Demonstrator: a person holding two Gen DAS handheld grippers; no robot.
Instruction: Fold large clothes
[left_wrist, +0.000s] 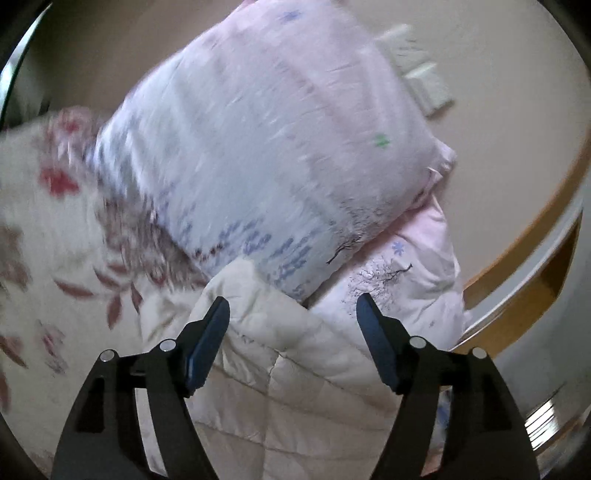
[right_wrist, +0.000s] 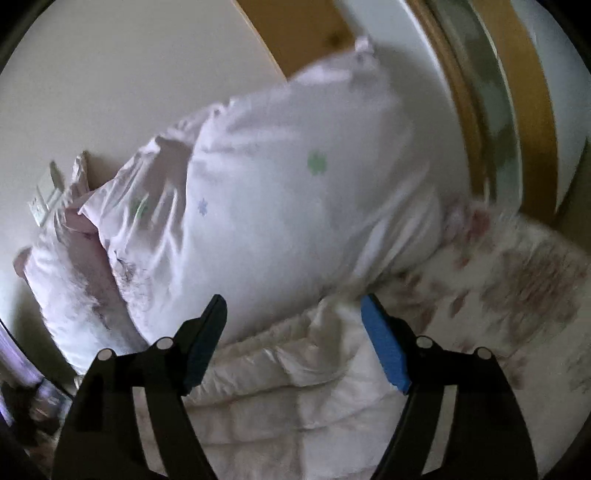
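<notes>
Both jaws apart, nothing held: left gripper (left_wrist: 291, 308) and right gripper (right_wrist: 293, 308) hover over the cream quilted garment (left_wrist: 280, 369), bunched on the bed just below the pink pillow (left_wrist: 258, 147). Judged between folds; next needs fresh edge grips.

Left-wrist view: a quilted garment (left_wrist: 295, 354) lies nearest, between and below the spread fingers of the left gripper (left_wrist: 291, 310). Behind it a pillow (left_wrist: 258, 147) leans against the wall (left_wrist: 498, 92), resting on a second pillow (left_wrist: 406, 266) to its right. A bedspread (left_wrist: 44, 240) lies to the left. Right-wrist view: the garment (right_wrist: 295, 387) lies below the right gripper (right_wrist: 293, 306), its jaws apart; the pillow (right_wrist: 295, 184) stands behind, the second pillow (right_wrist: 66, 280) left, the bedspread (right_wrist: 517, 288) right.
</notes>
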